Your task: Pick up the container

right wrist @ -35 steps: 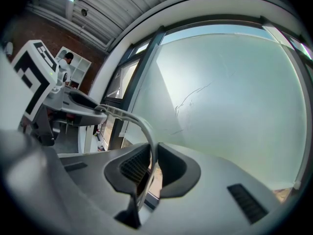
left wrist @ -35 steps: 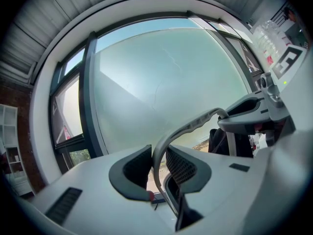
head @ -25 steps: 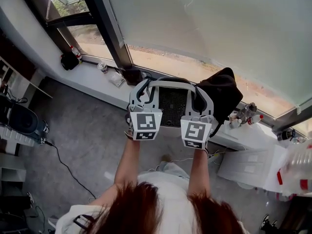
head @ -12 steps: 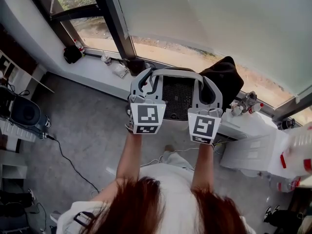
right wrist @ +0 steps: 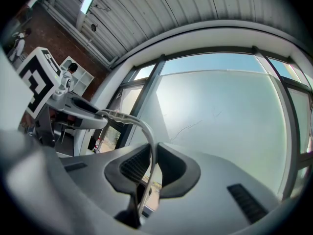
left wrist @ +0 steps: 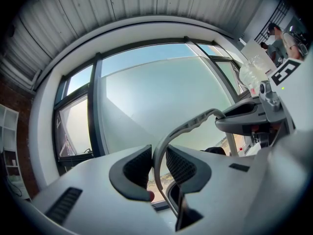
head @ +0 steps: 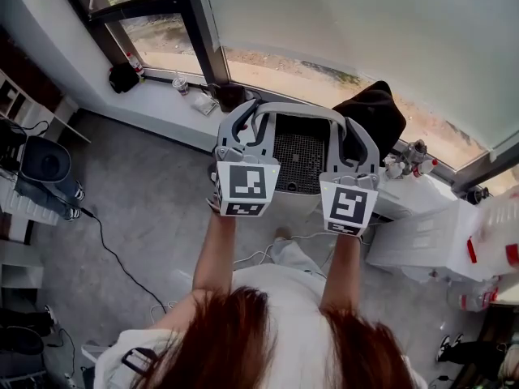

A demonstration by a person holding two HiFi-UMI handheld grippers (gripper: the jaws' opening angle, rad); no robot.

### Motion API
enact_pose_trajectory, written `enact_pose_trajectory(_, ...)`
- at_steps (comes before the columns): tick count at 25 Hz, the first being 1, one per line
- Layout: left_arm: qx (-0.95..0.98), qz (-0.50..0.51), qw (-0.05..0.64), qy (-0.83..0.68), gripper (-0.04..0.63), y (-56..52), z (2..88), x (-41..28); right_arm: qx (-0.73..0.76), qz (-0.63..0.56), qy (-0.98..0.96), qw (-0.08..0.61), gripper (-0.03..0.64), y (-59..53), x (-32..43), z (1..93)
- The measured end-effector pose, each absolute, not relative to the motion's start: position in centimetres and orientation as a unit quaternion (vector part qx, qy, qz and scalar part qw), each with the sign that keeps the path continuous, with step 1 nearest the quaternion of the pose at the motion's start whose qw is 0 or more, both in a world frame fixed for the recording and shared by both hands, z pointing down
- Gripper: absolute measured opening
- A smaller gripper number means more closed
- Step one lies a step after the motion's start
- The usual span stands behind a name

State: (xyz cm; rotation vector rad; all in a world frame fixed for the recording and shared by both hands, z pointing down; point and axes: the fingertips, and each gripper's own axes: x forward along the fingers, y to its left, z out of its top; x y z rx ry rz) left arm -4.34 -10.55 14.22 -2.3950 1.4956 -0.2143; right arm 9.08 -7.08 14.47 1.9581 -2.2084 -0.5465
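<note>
Since the earlier frames, both grippers and the container had come up together, and the container showed larger in the head view. The left gripper [head: 243,133] [left wrist: 157,168] had its jaws closed narrowly on the left end of the grey handle [head: 296,108] [left wrist: 195,124]. The right gripper [head: 358,141] [right wrist: 152,165] had its jaws clamped on the right end of the handle [right wrist: 132,119]. The container [head: 298,160], dark mesh inside, hung between the two grippers. It was clear of the floor [head: 146,217], in front of the window sill [head: 154,108], with a black bag [head: 377,112] just beyond it.
</note>
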Motion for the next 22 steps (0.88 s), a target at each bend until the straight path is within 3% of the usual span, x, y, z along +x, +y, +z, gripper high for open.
enact_pose_trajectory(22, -0.84, -0.071, 0.17, 0.51, 0.098, -2.6, 12.2, -8.5, 0.63, -0.192, -0.75, 0.062, 0.058, -0.5, 5.0, 12.8)
